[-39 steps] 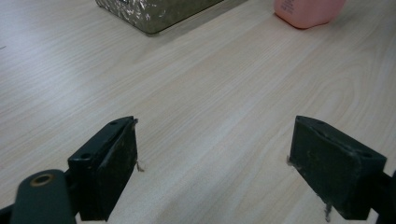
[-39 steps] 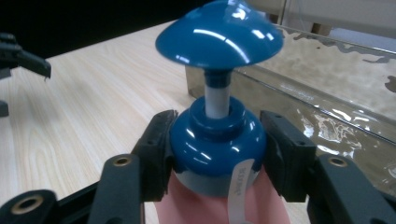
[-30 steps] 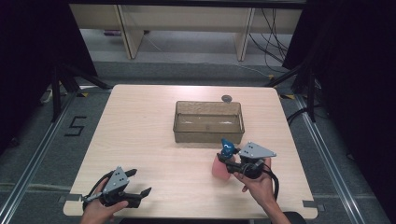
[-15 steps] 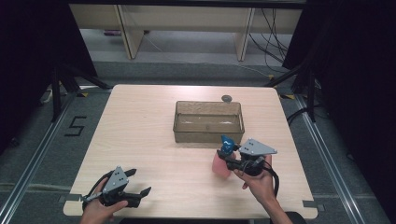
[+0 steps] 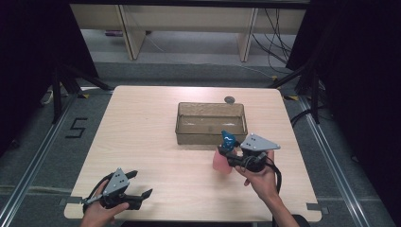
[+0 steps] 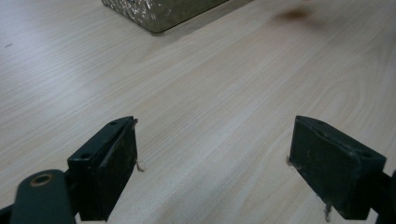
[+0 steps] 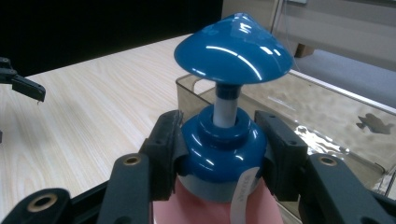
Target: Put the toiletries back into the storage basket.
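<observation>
High view: we see the table (image 5: 142, 123) bare across its left half and along most of the near edge, so room to move there. Clear bin (image 5: 211, 123) sits right of centre toward the far edge, a small dark disc (image 5: 230, 100) just behind it. Pink pump bottle (image 5: 223, 156) stands upright just in front of the bin's near right corner. Our right gripper (image 5: 226, 154) clamps the bottle's blue collar, both pads pressed on it under the pump head. Our left gripper (image 5: 137, 185) rests at the near left corner, jaws spread wide, nothing between them.
</observation>
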A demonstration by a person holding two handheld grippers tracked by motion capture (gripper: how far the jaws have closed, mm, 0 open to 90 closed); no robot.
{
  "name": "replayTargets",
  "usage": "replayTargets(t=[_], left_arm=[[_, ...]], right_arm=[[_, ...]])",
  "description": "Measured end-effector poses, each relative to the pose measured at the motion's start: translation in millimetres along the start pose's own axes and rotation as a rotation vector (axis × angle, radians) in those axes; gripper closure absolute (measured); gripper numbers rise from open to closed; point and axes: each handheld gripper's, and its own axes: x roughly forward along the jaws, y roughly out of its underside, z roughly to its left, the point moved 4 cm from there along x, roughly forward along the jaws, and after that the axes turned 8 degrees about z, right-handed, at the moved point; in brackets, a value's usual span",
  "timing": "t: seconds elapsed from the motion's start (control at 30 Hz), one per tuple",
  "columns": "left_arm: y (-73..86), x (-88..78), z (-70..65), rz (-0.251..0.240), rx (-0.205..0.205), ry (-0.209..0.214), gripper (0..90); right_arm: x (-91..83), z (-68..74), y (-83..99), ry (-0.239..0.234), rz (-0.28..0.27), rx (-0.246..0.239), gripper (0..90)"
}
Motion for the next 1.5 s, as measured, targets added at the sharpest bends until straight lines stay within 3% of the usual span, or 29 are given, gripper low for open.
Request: replayTargets(t=[0.1, 0.17, 0.33, 0.4, 0.47, 0.53, 0.8, 1.0, 1.1, 1.13, 1.2, 1.23, 1.3, 1.33, 1.5], left_arm=[[-0.1, 0.5, -0.4, -0.010, -0.007, 0.004, 14.8], [-0.3, 0.2, -0.3, -0.010, -0.009, 0.005, 14.8], [0.3, 0.5, 0.6, -0.008, -0.008, 0.004, 14.8], [-0.4, 0.7, 0.9, -0.009, -0.006, 0.004, 14.8], [0.5, 0.3, 0.3, -0.006, -0.003, 0.002, 14.8], [0.3, 0.2, 0.5, -0.006, -0.008, 0.006, 14.8], [-0.3, 0.3, 0.7, -0.008, 0.000, 0.007, 14.8], [0.2, 0.0, 0.5, -0.008, -0.003, 0.005, 14.8], [-0.3, 0.6, 0.8, -0.009, -0.005, 0.005, 14.8], [0.1, 0.5, 0.4, -0.006, -0.005, 0.007, 14.8], [0.4, 0.5, 0.3, -0.006, -0.005, 0.006, 14.8], [0.1, 0.2, 0.5, -0.007, -0.006, 0.005, 14.8], [-0.3, 0.2, 0.9, -0.009, -0.002, 0.005, 14.8], [-0.1, 0.1, 0.9, -0.008, -0.003, 0.004, 14.8], [-0.3, 0.3, 1.1, -0.010, -0.006, 0.003, 14.8]], right_arm=[[-0.4, -0.8, -3.3, -0.023, 0.008, 0.019, 53.5], [-2.5, -2.4, -5.7, 0.004, 0.009, 0.008, 53.5], [-4.9, -6.9, -11.6, 0.009, -0.008, 0.002, 53.5], [-7.6, -6.4, -14.3, -0.002, 0.014, 0.036, 53.5], [-7.3, -10.6, -18.5, 0.011, -0.011, 0.003, 53.5], [-8.5, -10.0, -19.4, 0.009, 0.004, 0.014, 53.6], [-8.6, -17.5, -31.7, 0.027, -0.022, -0.006, 53.6], [-10.8, -19.5, -41.5, 0.032, -0.028, 0.001, 53.6], [-9.1, -23.5, -49.2, 0.013, -0.040, 0.018, 53.6], [-9.5, -25.3, -50.2, 0.031, -0.039, 0.009, 53.5], [-8.3, -25.0, -51.6, 0.012, -0.038, 0.023, 53.6], [-8.7, -27.6, -54.9, 0.033, -0.028, 0.023, 53.6], [-8.6, -30.6, -58.6, 0.039, -0.029, 0.009, 53.6], [-8.9, -30.0, -59.3, 0.034, -0.020, 0.029, 53.6], [-9.2, -38.2, -67.3, 0.045, -0.027, 0.028, 53.6]])
